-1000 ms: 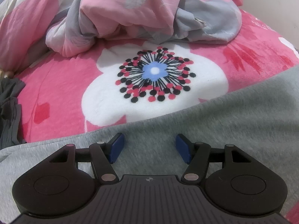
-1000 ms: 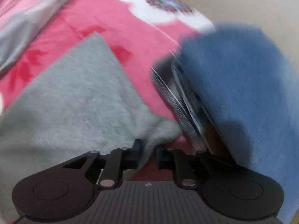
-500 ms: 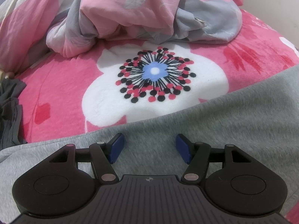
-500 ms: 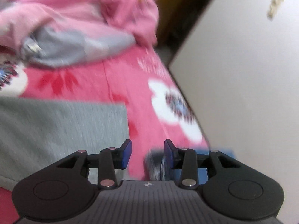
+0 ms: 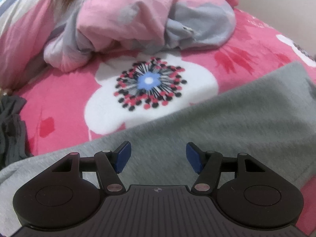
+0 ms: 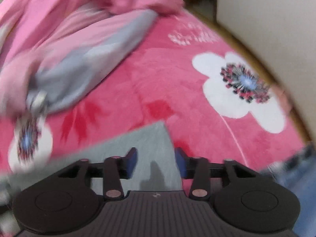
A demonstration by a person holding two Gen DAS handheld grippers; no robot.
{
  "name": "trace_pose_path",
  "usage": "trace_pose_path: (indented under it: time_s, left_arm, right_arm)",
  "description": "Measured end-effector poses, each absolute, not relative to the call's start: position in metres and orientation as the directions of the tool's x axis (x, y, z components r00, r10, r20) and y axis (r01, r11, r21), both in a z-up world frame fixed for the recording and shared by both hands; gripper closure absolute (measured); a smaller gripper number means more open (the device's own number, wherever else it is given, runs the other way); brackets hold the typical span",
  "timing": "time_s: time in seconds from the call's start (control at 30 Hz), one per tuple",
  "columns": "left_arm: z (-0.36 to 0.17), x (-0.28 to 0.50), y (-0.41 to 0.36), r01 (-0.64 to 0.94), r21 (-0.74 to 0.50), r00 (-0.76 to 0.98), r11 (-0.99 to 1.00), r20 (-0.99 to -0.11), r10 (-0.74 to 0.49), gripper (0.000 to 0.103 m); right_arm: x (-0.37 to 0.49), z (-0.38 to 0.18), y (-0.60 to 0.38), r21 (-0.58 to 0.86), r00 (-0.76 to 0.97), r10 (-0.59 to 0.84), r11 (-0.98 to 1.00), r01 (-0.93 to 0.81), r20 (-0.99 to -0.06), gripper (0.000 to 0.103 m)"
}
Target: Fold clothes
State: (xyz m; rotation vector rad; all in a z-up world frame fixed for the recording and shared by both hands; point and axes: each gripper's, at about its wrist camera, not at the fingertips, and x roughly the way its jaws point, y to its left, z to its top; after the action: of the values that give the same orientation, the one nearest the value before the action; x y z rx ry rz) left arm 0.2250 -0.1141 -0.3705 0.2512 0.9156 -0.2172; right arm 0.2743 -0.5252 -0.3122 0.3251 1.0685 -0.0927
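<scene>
The left tool [image 5: 158, 157] hangs wide and empty above the grey garment [image 5: 227, 122], while the right tool [image 6: 156, 163] is opening, gripping nothing.

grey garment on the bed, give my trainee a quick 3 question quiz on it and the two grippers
1. True or false: the left gripper is clamped on the grey garment.
2. Multiple choice: in the right wrist view, what lies under the right gripper? A) a corner of the grey garment B) the crumpled pink and grey quilt C) bare wall
3. Short answer: what is printed on the pink blanket just beyond the garment's far edge in the left wrist view?

Key
1. False: its blue pads stand apart above the cloth, nothing pinched.
2. A; the jaws are opening and grip nothing.
3. A large white flower with a blue centre and red and black dots.
</scene>
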Motion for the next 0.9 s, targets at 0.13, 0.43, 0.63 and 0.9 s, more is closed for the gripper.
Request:
trace_pose_path:
  time_s: [0.13,0.43,0.63,0.9]
  left_arm:
    - [-0.376,0.230,-0.113,0.275,0.117,0.586,0.954,-0.807,-0.070,0.041]
    - [-0.384,0.239,-0.107,0.224,0.101,0.584,0.969,-0.810,-0.051,0.041]
    - [-0.384,0.239,-0.110,0.223,0.125,0.597,0.967,-0.802,-0.034,0.041]
    - [-0.388,0.248,-0.116,0.221,0.195,0.617,0.956,-0.787,0.018,0.041]
  right_arm:
    - [0.314,-0.345,-0.555,0.312,0.448,0.226,0.941,0.128,-0.865,0.032]
    - [0.334,-0.377,-0.547,0.373,0.348,0.348,0.928,0.007,-0.871,0.067]
    - [0.324,-0.339,-0.529,0.268,0.455,0.287,0.958,-0.107,-0.843,0.088]
    - [0.341,-0.351,-0.499,0.025,0.524,0.111,0.986,-0.168,-0.845,0.085]
